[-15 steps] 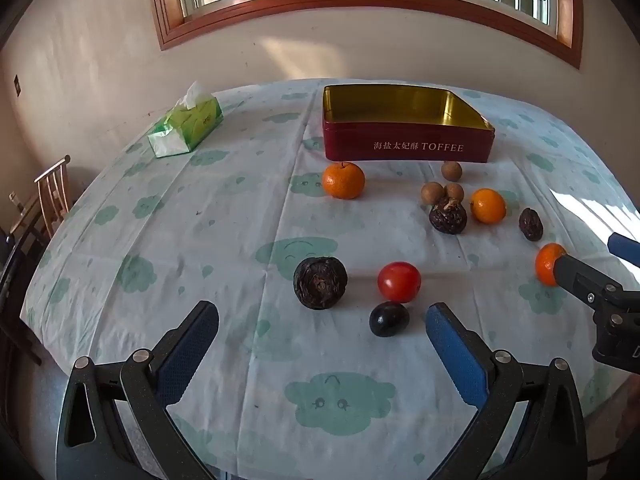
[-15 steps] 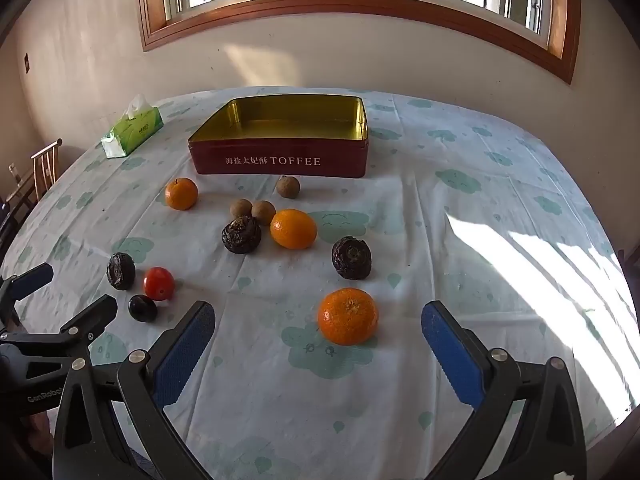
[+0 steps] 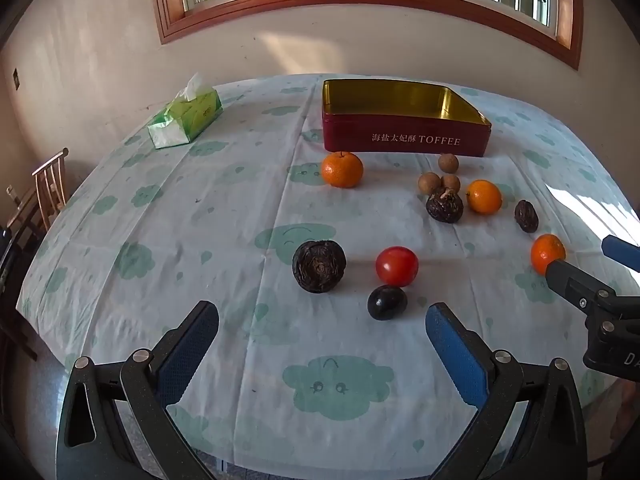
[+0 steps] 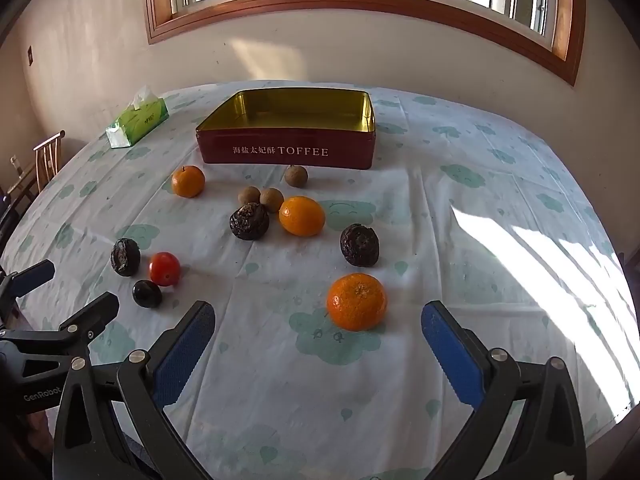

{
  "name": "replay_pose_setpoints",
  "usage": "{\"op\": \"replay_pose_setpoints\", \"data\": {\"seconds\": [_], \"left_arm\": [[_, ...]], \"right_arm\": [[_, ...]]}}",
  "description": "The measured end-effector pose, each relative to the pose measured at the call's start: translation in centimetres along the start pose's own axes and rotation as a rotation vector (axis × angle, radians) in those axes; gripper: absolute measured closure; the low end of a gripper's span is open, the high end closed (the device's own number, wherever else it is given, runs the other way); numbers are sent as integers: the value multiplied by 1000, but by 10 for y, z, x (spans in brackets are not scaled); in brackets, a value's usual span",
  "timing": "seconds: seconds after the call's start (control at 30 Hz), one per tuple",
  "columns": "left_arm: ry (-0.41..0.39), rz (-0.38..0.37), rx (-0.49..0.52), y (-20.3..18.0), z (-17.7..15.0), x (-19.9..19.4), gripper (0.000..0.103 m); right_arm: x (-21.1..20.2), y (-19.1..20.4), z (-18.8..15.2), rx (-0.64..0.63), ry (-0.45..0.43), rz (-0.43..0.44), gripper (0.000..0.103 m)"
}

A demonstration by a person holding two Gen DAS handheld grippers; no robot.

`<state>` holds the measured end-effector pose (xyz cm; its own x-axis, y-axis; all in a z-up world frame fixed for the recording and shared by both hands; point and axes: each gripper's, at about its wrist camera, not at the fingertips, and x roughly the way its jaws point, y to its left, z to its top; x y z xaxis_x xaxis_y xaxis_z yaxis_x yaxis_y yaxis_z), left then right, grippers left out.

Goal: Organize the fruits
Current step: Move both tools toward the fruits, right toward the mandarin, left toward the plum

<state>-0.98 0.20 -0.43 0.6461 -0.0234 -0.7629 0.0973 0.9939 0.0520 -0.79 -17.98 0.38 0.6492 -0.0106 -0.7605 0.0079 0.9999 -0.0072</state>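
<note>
Tabletop (image 4: 460,208) covered with white cloth printed with green clouds, sun patch at its right side. Red TOFFEE tin (image 4: 286,152) sits open at the far middle, gold inside. Green tissue pack (image 4: 138,122) far left. 3 mandarins: 1 near tin's left corner (image 4: 188,181), 1 mid (image 4: 301,216), 1 nearest (image 4: 357,301). 3 small brown longans (image 4: 296,176) just in front of the tin, 2 of them touching. 3 dark wrinkled fruits: 1 (image 4: 249,221) beside the mid mandarin, 1 right (image 4: 359,245), 1 left (image 4: 125,257). Red tomato (image 4: 164,268) and small black fruit (image 4: 147,293) near the left wrinkled fruit.
</note>
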Motion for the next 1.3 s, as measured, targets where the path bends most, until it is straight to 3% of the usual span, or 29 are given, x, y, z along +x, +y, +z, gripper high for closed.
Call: {"op": "replay_pose_setpoints", "data": {"seconds": [0.63,1.3], "left_arm": [[2,-6,-40,11,-7,-4,0],[11,0,-47,13,-13,-4,4]], "right_arm": [[-8,6,-9,-5,2,0,6],[-4,4,-15,3,29,14,20]]}}
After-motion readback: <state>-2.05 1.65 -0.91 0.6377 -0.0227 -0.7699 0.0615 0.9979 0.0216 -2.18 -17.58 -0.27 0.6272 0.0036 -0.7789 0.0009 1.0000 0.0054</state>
